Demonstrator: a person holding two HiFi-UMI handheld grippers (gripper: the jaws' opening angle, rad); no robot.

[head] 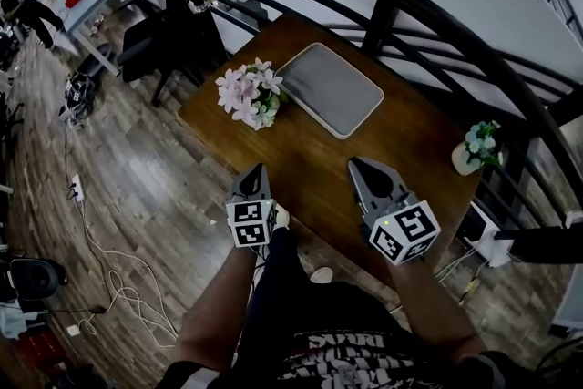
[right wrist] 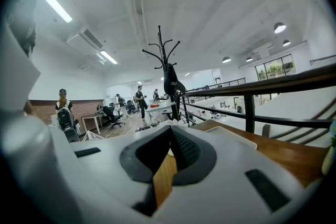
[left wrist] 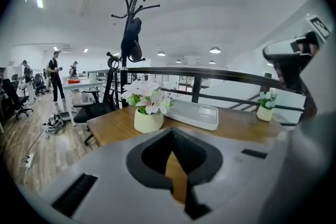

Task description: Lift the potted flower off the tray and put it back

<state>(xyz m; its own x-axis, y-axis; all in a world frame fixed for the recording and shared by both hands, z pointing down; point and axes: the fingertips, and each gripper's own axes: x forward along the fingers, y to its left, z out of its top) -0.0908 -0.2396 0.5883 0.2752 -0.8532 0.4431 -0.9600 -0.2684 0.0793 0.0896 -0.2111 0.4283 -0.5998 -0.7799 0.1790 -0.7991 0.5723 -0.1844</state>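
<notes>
2 grippers hang over the near edge of the tabletop (head: 310, 161), the left gripper (head: 258, 170) and the right gripper (head: 357, 164), each with jaws together on nothing. The potted flower (head: 250, 96) stands on the wood just left of the bare tray (head: 330, 88), not on it. Jaws arriving shut would likely topple the pot. A high clamp would crush the overhanging blooms. The 2nd small pot (head: 475, 148) could be mistaken for it.

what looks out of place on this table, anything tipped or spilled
The potted flower stands upright on the bare table beside the tray, not on it, and the tray is empty. Nothing looks tipped, spilled or damaged. A second small plant sits near the table's right edge.
</notes>
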